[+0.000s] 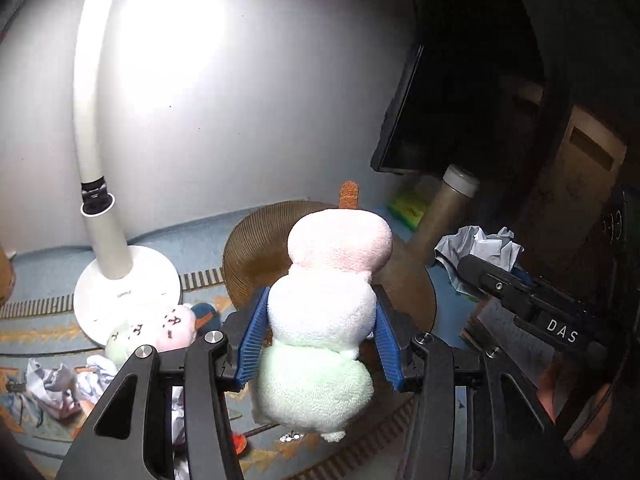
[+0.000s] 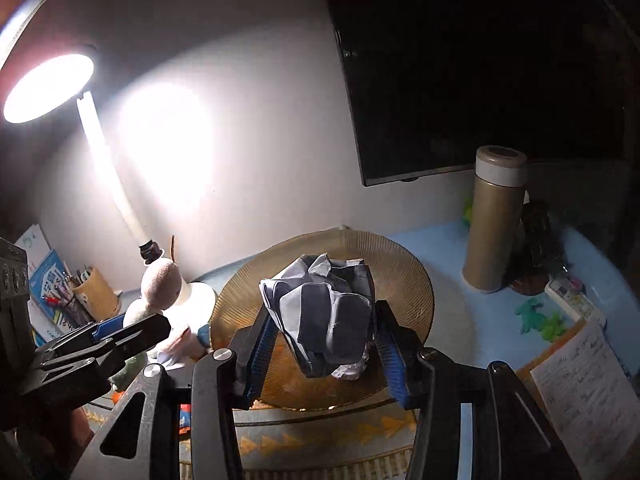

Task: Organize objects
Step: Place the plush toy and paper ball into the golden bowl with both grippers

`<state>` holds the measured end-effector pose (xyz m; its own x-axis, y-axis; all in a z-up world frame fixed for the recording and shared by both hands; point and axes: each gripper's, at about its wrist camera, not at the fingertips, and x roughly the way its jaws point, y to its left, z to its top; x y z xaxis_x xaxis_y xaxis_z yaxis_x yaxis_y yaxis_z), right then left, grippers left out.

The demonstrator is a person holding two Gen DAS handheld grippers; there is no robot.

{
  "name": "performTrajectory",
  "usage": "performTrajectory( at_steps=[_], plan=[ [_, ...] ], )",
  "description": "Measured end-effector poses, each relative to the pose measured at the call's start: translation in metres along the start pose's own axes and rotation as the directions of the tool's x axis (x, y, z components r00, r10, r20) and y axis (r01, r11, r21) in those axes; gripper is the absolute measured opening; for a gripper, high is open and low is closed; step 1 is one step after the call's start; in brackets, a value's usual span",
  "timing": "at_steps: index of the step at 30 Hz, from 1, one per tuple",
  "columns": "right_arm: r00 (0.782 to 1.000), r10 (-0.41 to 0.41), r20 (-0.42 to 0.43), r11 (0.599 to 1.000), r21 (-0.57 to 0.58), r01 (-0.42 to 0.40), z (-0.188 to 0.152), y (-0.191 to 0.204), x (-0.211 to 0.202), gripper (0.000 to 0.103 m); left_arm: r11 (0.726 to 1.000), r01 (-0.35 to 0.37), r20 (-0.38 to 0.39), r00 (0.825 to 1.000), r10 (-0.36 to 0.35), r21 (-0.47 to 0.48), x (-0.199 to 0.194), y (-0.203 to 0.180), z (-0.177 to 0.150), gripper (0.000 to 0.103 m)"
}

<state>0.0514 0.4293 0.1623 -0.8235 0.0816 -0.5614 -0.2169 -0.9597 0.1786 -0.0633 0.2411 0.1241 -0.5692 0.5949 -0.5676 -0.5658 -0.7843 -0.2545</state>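
In the left wrist view my left gripper (image 1: 322,300) is shut on a plush toy (image 1: 324,312) made of stacked pink, white and green balls, its blue pads (image 1: 254,340) pressing the white middle. The toy hangs above a brown ribbed plate (image 1: 256,248). In the right wrist view my right gripper (image 2: 325,312) is shut on a crumpled paper ball (image 2: 328,320), held over the same plate (image 2: 400,280). Each gripper shows in the other's view: the right gripper (image 1: 476,268) with its paper (image 1: 480,244), the left gripper (image 2: 152,320) with the plush (image 2: 160,280).
A white desk lamp (image 1: 124,292) stands left of the plate, lit. A second plush (image 1: 168,324) and more crumpled paper (image 1: 52,384) lie near it. A gold thermos (image 2: 496,220), green toy figures (image 2: 540,320), a written sheet (image 2: 588,392), a pen holder (image 2: 96,292) and a dark monitor (image 2: 460,60) surround the plate.
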Motion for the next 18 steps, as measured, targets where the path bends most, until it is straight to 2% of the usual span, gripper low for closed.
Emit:
performTrajectory(
  at_steps=[4,5,6,7,9,11,18],
  plan=[
    [0.999,-0.018,-0.039,0.999,0.03,0.02,0.005,-0.01,0.028,0.052,1.0,-0.018,-0.016,1.0,0.018,0.013,0.031,-0.009,0.003,0.048],
    [0.999,-0.011,-0.047,0.999,0.04,0.012,0.005,-0.013,0.034,0.061,1.0,-0.013,-0.023,1.0,0.013,0.004,0.037,-0.01,0.003,0.058],
    [0.998,-0.009,-0.056,0.999,0.038,0.012,0.004,-0.015,0.041,0.069,1.0,-0.013,-0.032,0.999,0.013,-0.002,0.043,-0.01,0.003,0.079],
    [0.998,-0.025,-0.066,0.999,0.033,0.027,0.004,-0.016,0.047,0.077,1.0,-0.026,-0.033,0.999,0.025,-0.011,0.047,-0.009,0.002,0.087],
    [0.996,-0.052,-0.067,0.998,0.024,0.053,0.002,-0.019,0.051,0.077,0.999,-0.027,-0.024,0.999,0.026,-0.028,0.044,-0.005,0.0,0.088],
    [0.998,-0.037,-0.056,0.999,0.025,0.038,-0.002,-0.02,0.042,0.077,0.999,-0.008,-0.013,1.0,0.008,-0.039,0.03,0.0,-0.002,0.088],
    [0.997,0.076,-0.025,0.997,0.012,-0.076,-0.023,0.002,-0.006,0.077,0.997,-0.038,0.09,0.995,0.044,-0.063,-0.071,0.039,-0.03,0.088]
  ],
)
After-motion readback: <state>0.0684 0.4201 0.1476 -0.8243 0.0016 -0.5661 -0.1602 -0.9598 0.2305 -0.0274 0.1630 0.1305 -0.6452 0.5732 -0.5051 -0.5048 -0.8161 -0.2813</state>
